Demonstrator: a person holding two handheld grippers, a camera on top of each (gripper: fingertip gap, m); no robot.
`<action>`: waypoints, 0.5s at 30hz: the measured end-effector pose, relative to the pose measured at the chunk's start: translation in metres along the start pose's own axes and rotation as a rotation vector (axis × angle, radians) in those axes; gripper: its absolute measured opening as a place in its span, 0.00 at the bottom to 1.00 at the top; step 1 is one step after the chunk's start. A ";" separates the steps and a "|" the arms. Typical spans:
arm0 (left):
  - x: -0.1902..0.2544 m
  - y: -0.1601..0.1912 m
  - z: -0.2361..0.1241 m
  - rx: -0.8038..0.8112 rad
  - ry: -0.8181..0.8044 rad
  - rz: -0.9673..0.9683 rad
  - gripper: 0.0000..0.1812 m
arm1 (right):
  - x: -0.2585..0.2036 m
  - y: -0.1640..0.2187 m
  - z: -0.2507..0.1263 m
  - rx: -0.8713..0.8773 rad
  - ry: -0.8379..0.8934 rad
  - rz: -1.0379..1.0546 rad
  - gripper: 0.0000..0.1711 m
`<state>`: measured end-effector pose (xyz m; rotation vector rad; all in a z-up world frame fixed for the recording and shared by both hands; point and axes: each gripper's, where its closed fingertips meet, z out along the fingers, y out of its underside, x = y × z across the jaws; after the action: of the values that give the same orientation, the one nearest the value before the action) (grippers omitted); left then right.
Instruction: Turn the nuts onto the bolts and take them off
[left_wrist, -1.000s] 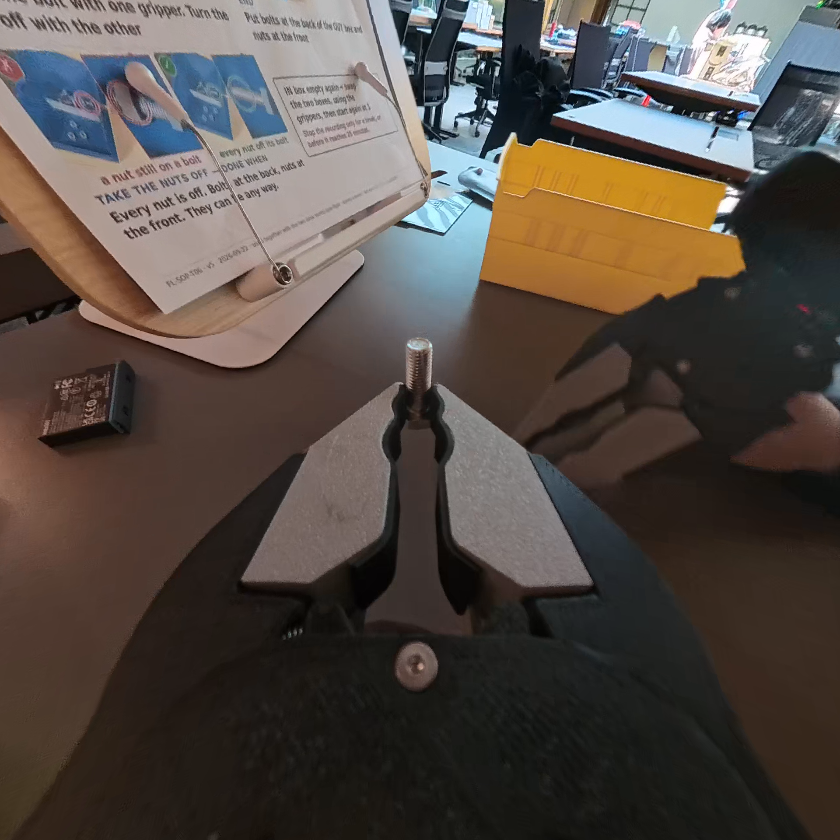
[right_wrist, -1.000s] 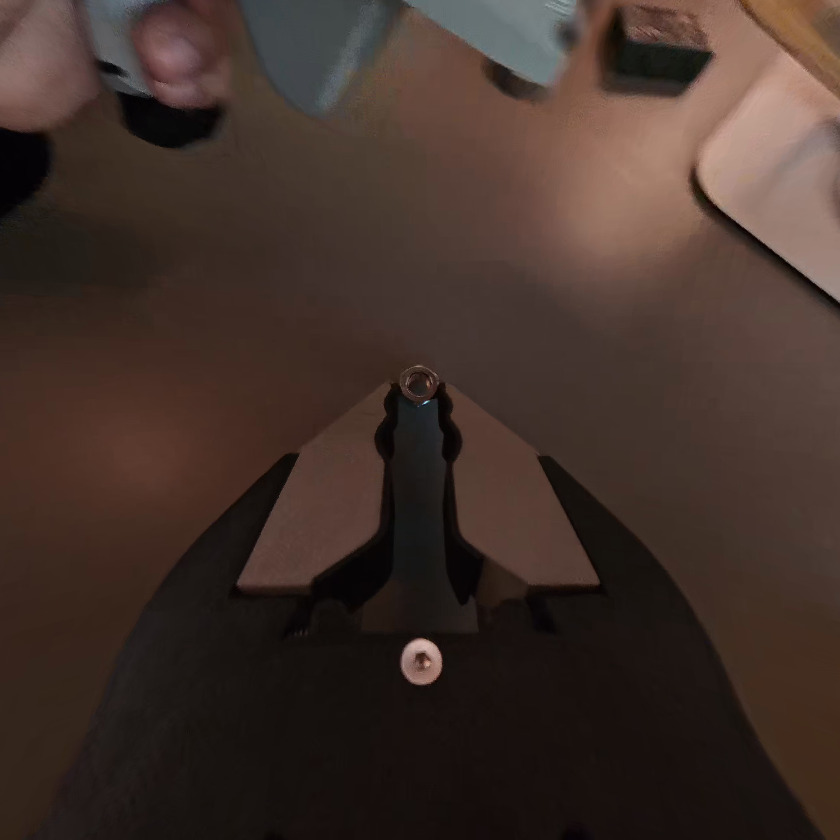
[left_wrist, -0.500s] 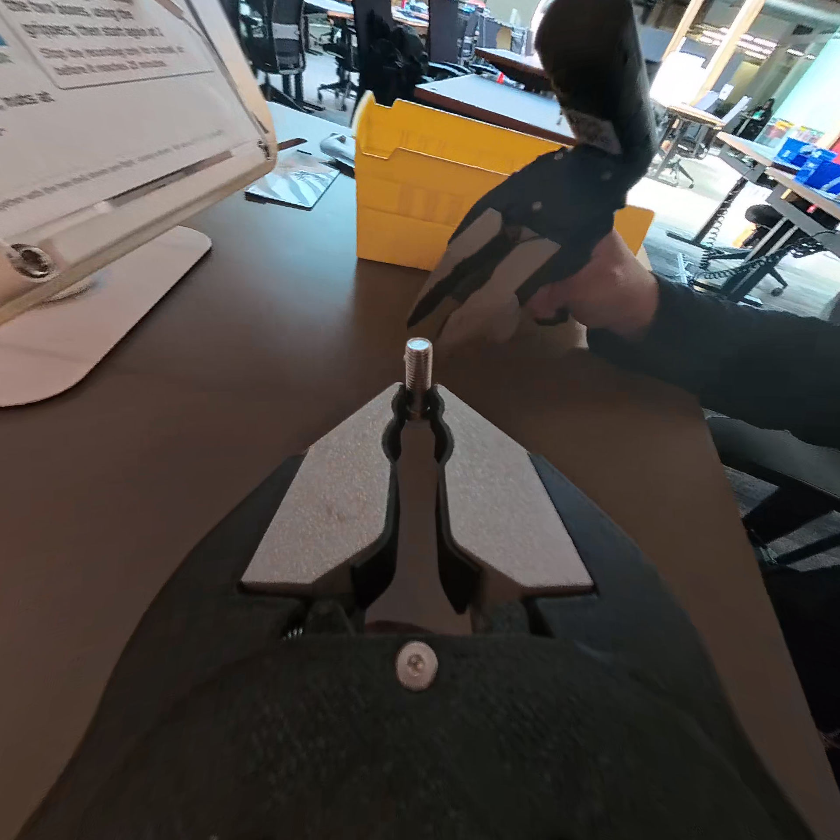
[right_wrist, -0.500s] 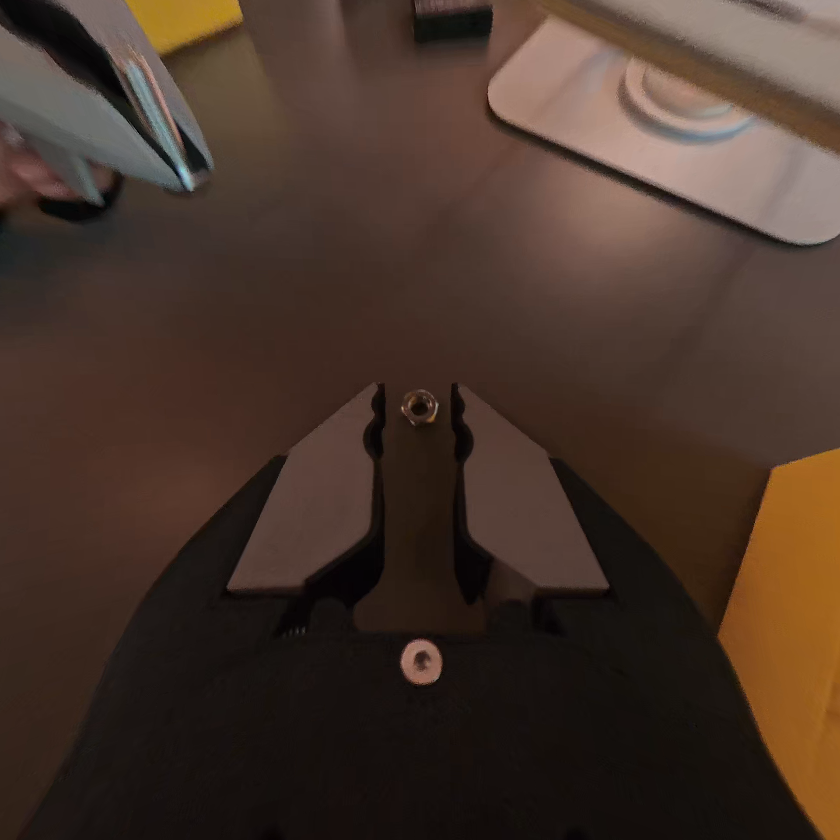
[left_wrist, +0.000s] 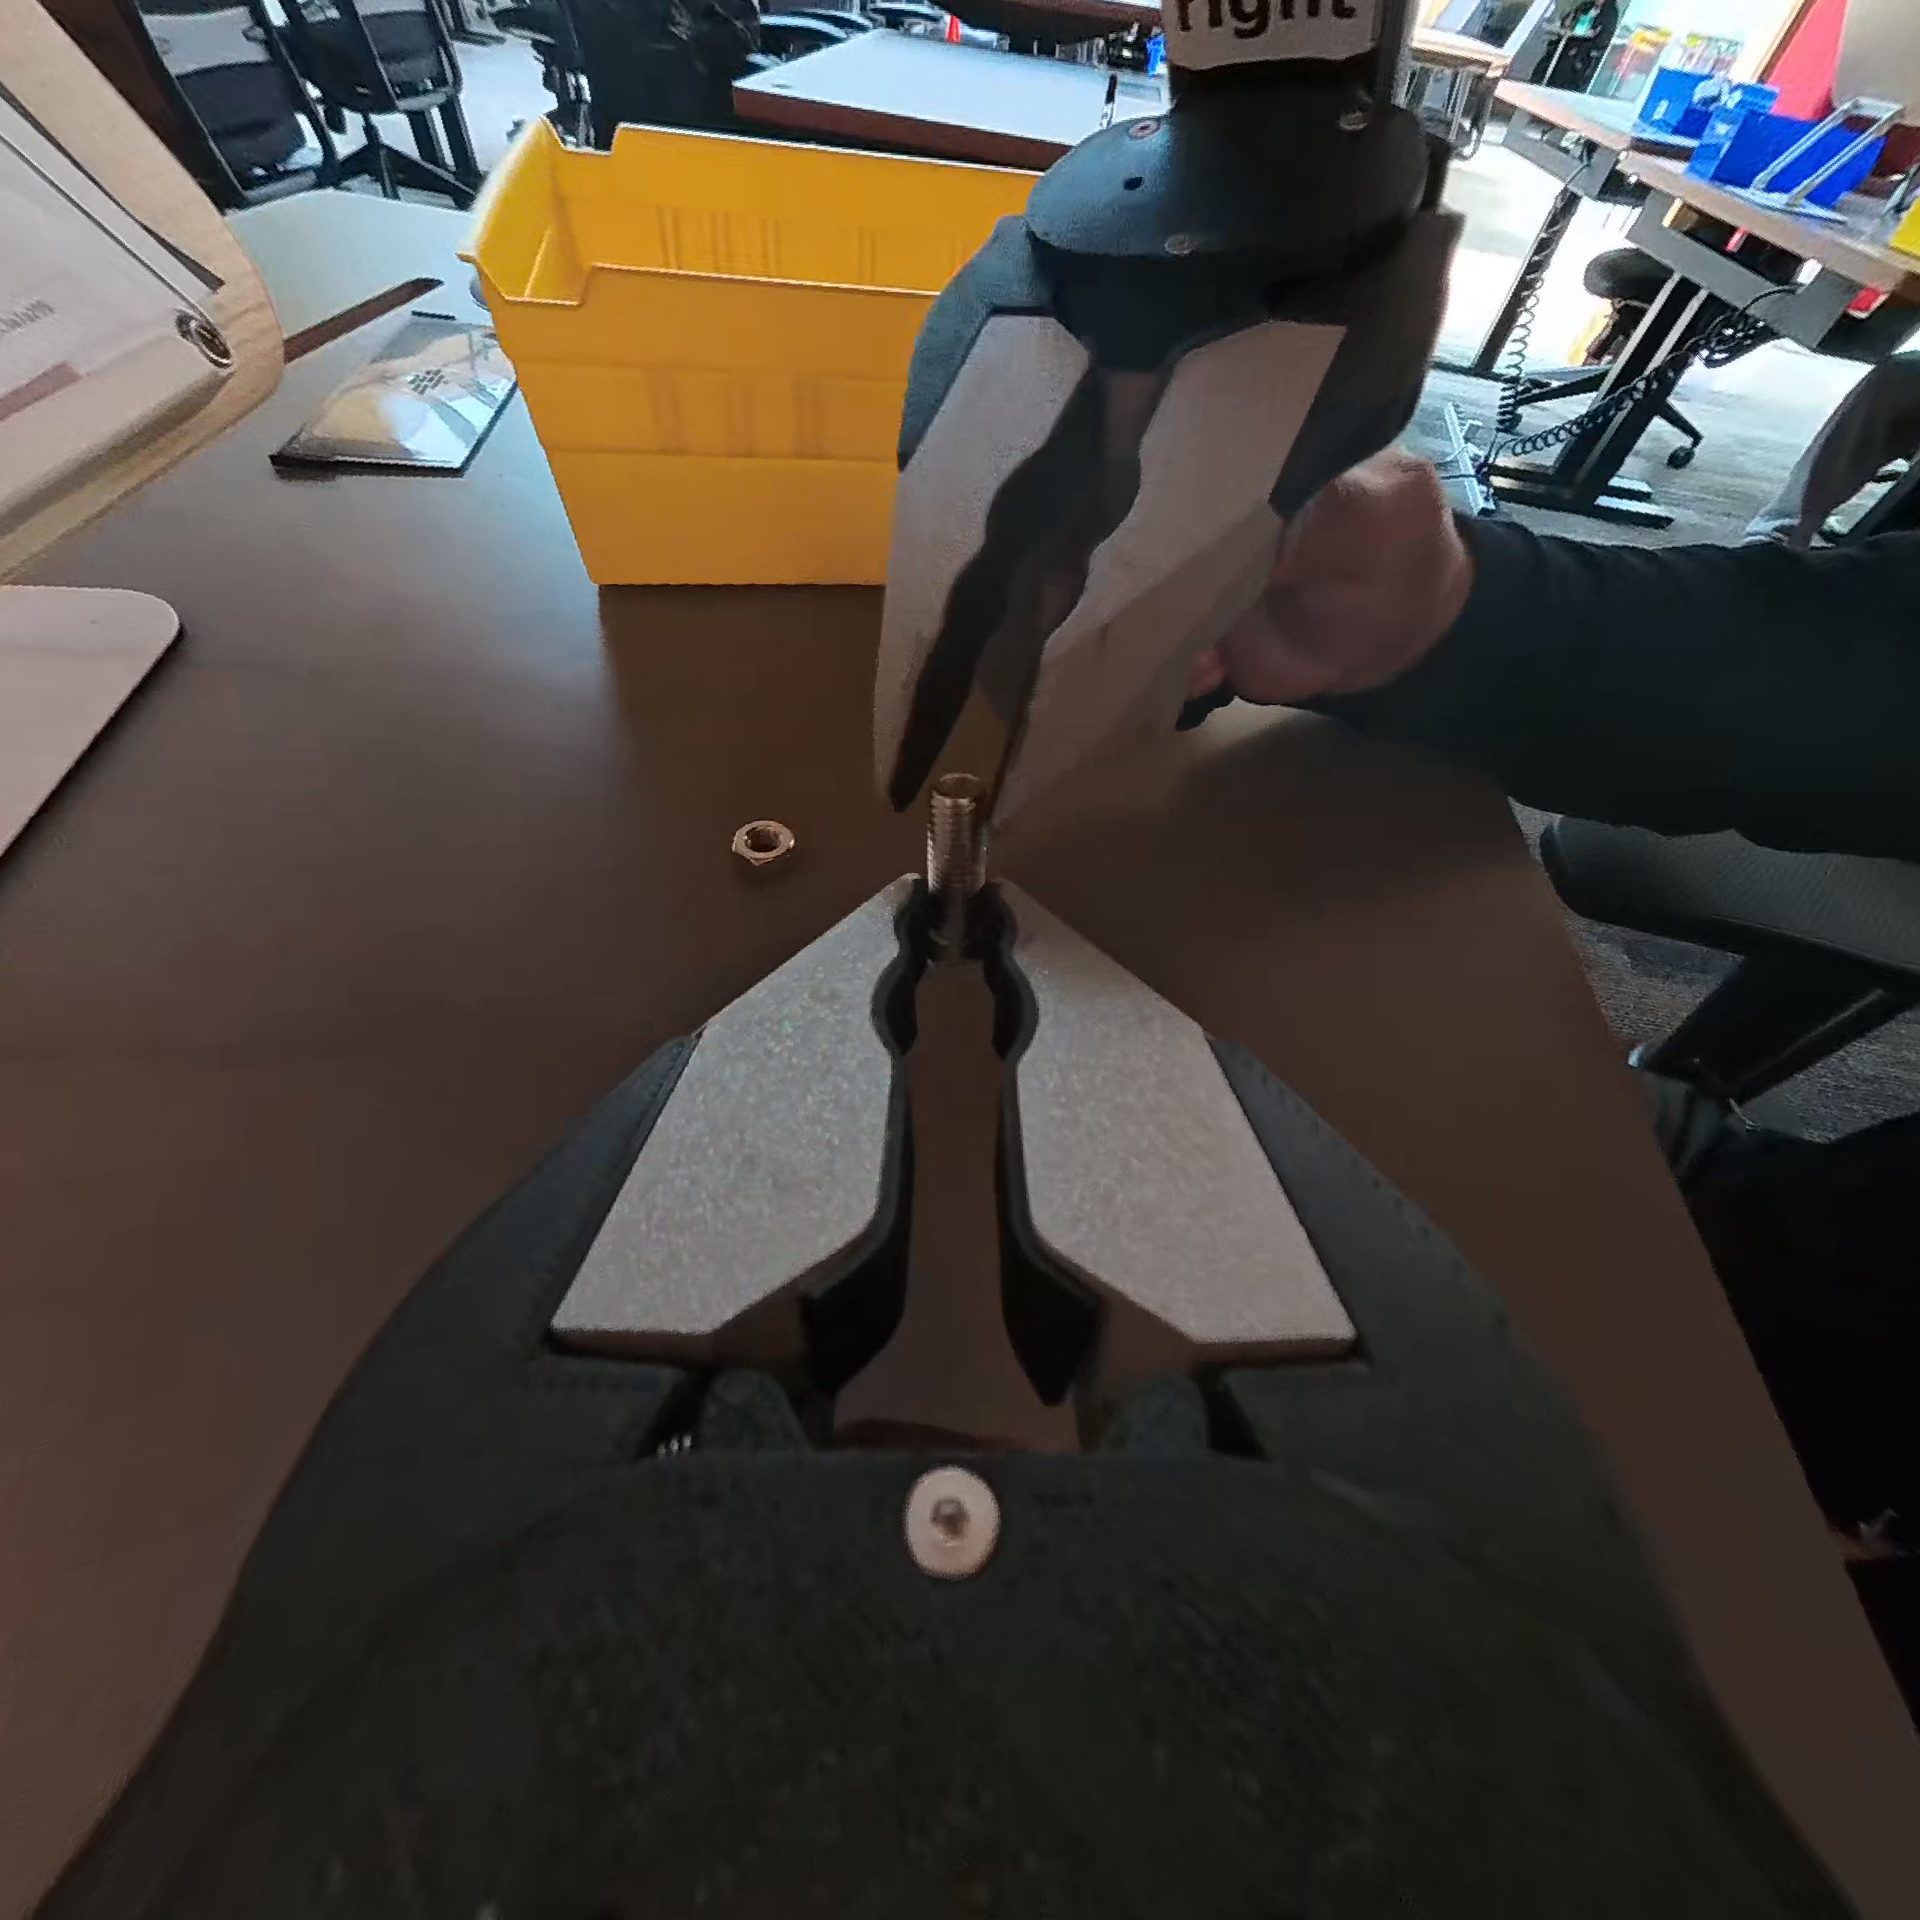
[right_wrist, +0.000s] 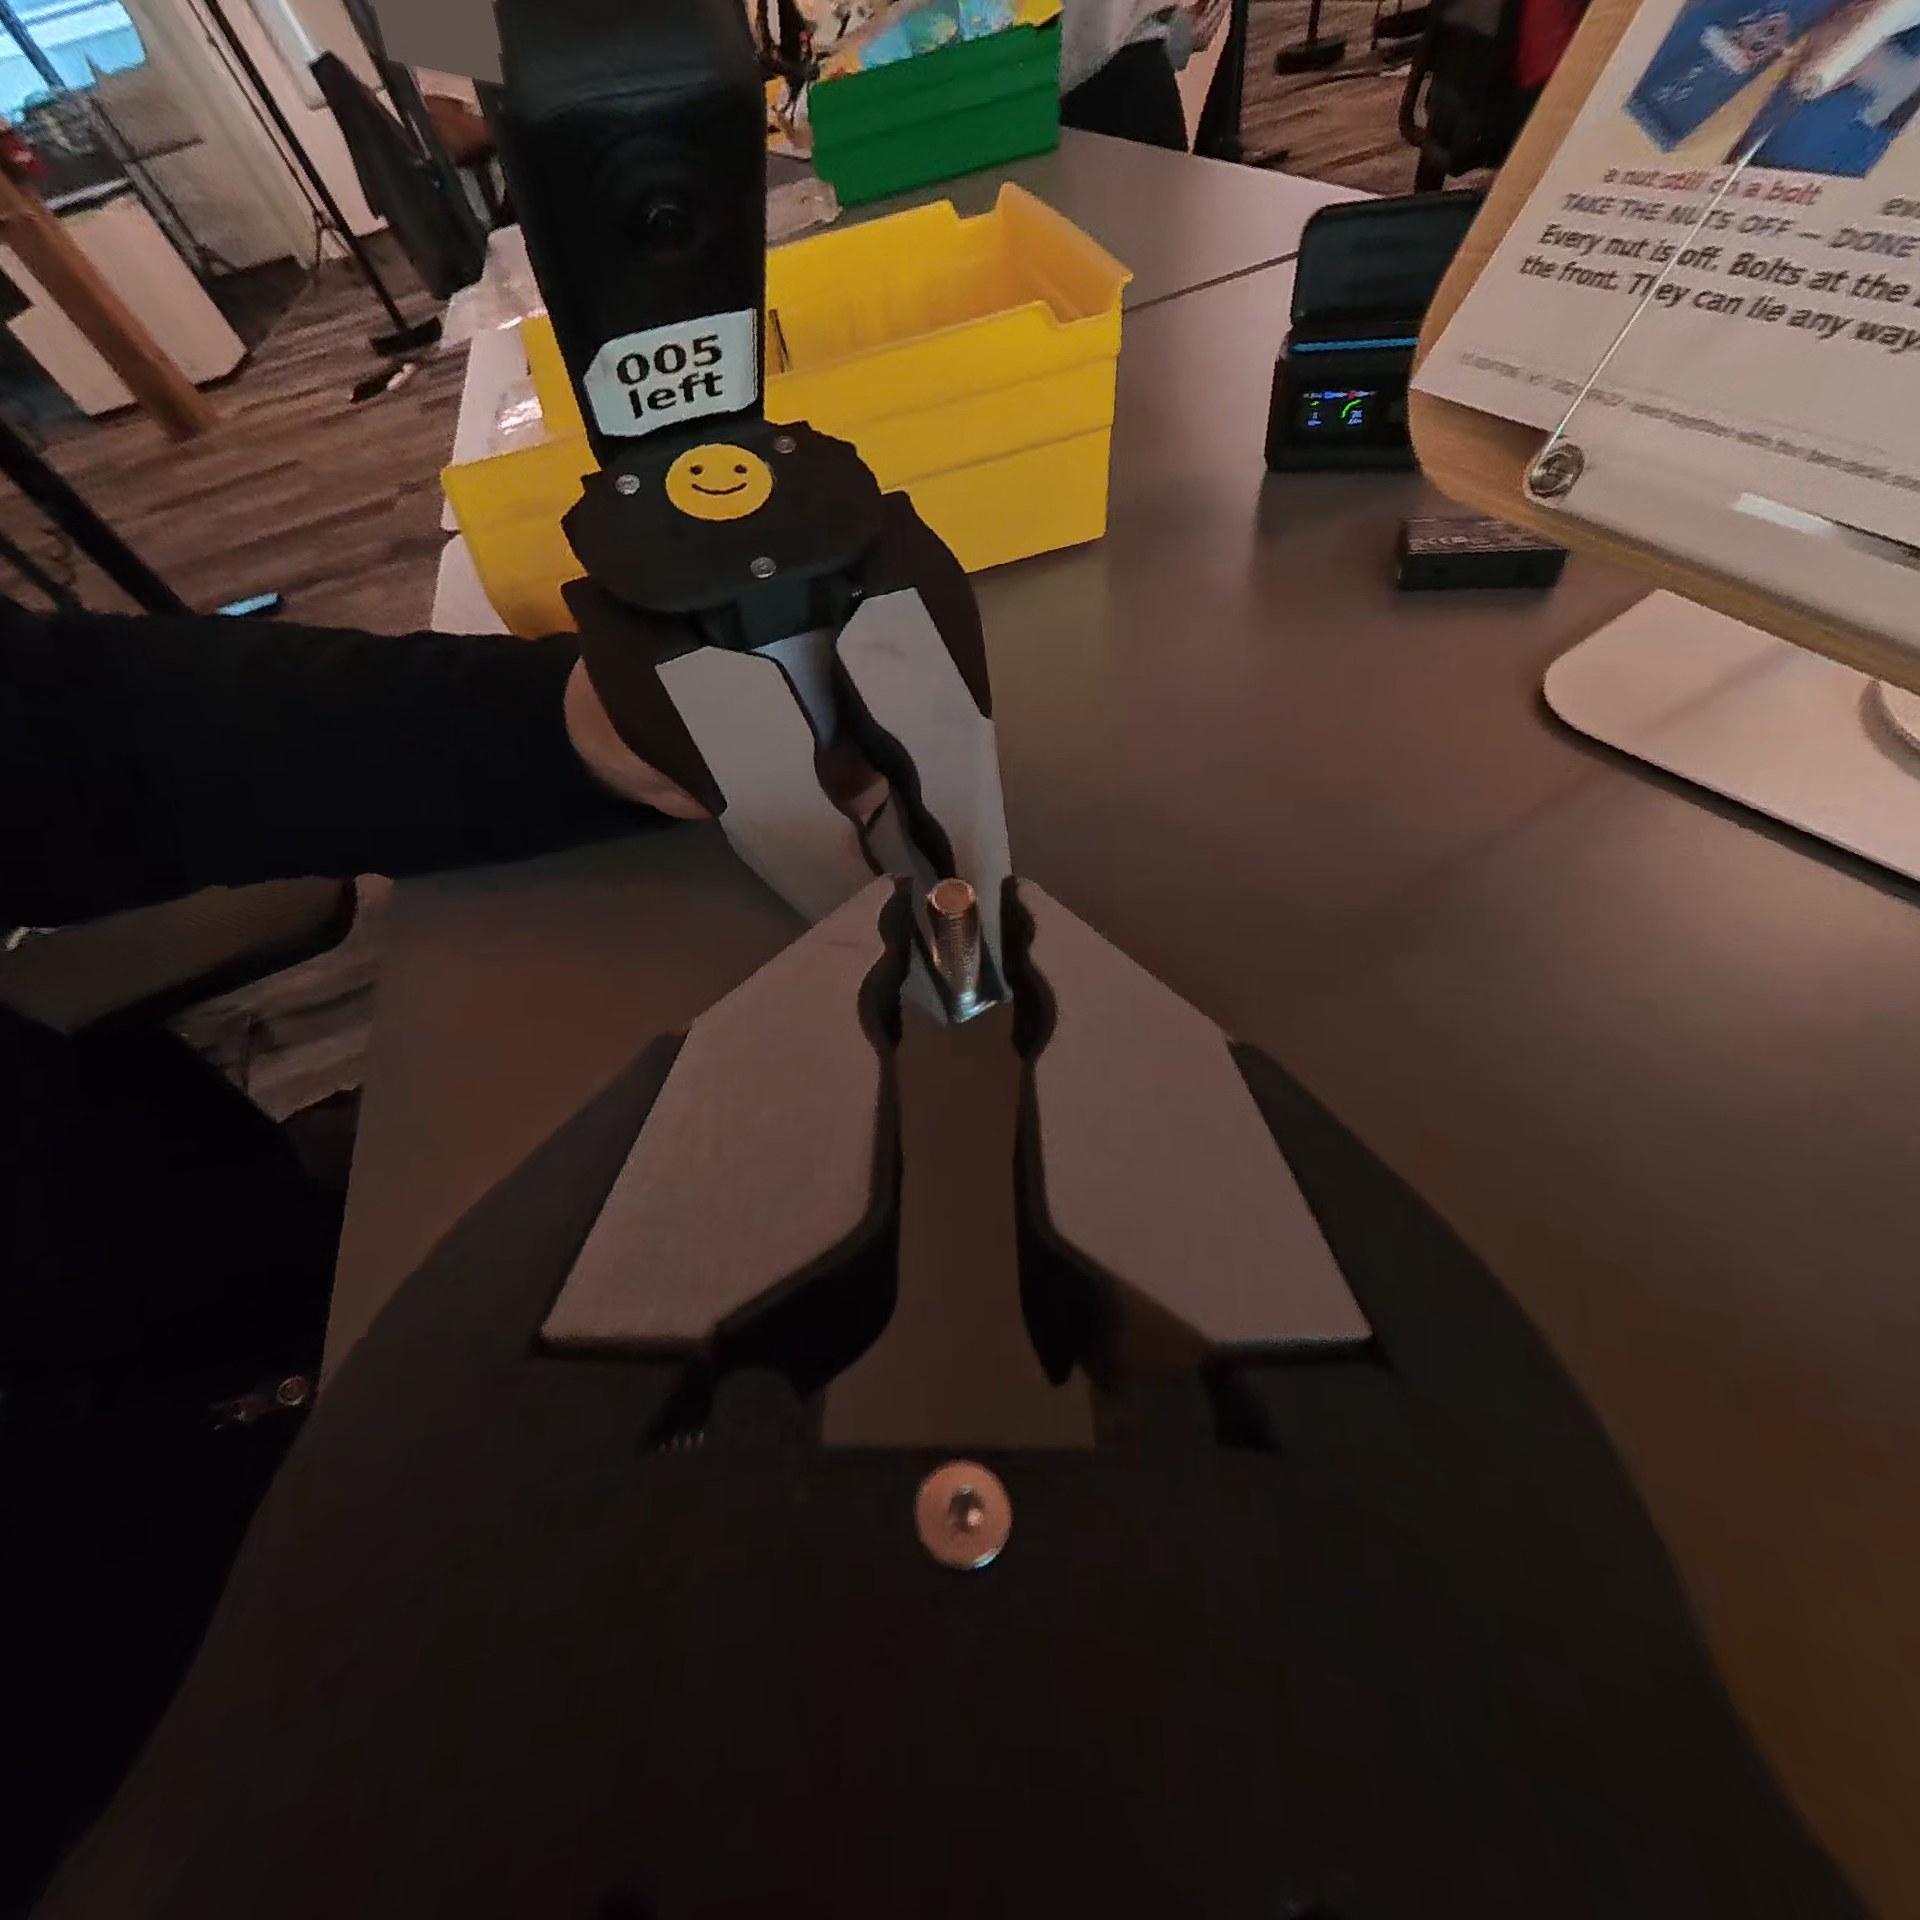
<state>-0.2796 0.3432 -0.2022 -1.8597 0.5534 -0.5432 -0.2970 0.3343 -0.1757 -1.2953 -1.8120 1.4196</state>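
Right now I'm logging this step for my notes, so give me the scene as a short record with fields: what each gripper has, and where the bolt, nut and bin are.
left gripper: shut on the bolt
bolt: held by its head end, threaded end free, no nut on it
right gripper: open, empty, its fingers on either side of the bolt
nut: loose on the table, left of the bolt
yellow bin: on the table, beyond both grippers

White label (left_wrist: 1268, 26) on right gripper (left_wrist: 940, 802), cut off by frame edge. White label (right_wrist: 673, 382), number and word, on left gripper (right_wrist: 958, 987), above yellow smiley sticker (right_wrist: 719, 483). Printed sheet (right_wrist: 1745, 260) on wooden stand (right_wrist: 1475, 436). Lit screen (right_wrist: 1340, 407) on black case (right_wrist: 1382, 260), too small to read.
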 end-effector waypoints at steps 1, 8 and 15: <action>-0.002 0.000 -0.001 0.001 -0.009 -0.007 0.04 | 0.001 0.001 0.001 -0.007 0.013 -0.006 0.05; -0.007 0.007 -0.004 -0.029 -0.008 -0.037 0.05 | 0.003 0.003 0.012 -0.043 0.030 -0.027 0.04; -0.010 0.013 -0.001 -0.068 -0.028 -0.047 0.04 | 0.006 0.009 0.015 -0.047 0.045 -0.027 0.03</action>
<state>-0.2895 0.3440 -0.2153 -1.9464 0.5163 -0.5342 -0.3083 0.3327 -0.1895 -1.3107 -1.8368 1.3303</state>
